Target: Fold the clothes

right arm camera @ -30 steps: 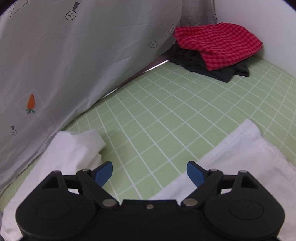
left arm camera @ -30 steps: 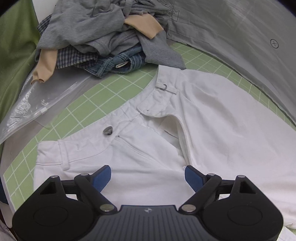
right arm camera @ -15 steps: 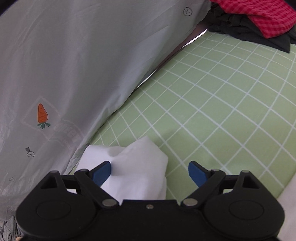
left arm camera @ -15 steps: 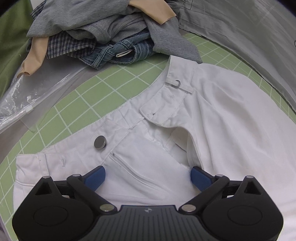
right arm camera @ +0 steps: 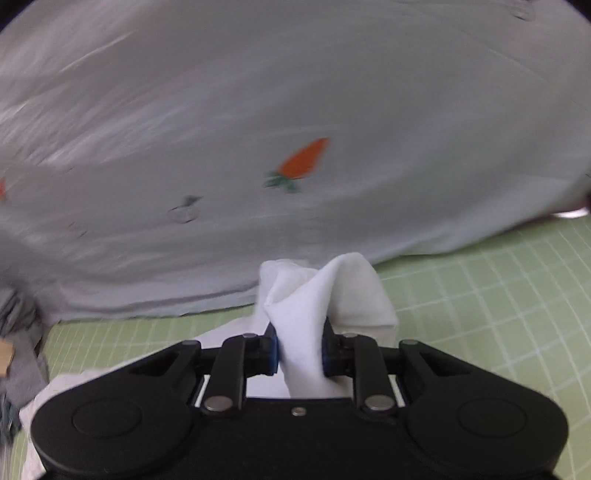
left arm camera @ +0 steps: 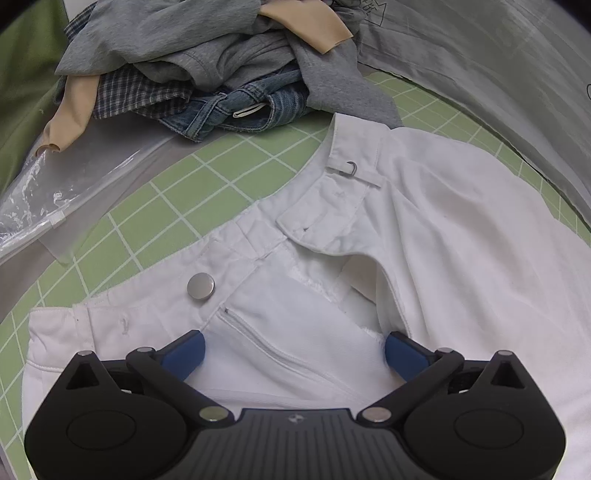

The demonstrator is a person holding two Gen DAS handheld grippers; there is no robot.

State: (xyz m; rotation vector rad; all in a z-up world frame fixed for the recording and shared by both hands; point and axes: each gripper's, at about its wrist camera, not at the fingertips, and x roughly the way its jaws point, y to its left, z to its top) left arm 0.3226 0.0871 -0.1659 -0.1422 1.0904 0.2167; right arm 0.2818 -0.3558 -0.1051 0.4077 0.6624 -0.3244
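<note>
White trousers [left arm camera: 461, 236] lie unfastened on the green mat [left arm camera: 192, 192]; left gripper [left arm camera: 293, 356] gapes wide over the fly, right gripper [right arm camera: 298, 356] pinches a trouser end.

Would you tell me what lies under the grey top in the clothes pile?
Under the grey top show a plaid shirt and jeans, with a beige piece hanging out at the left. Whatever lies deeper in the pile is covered.
</note>
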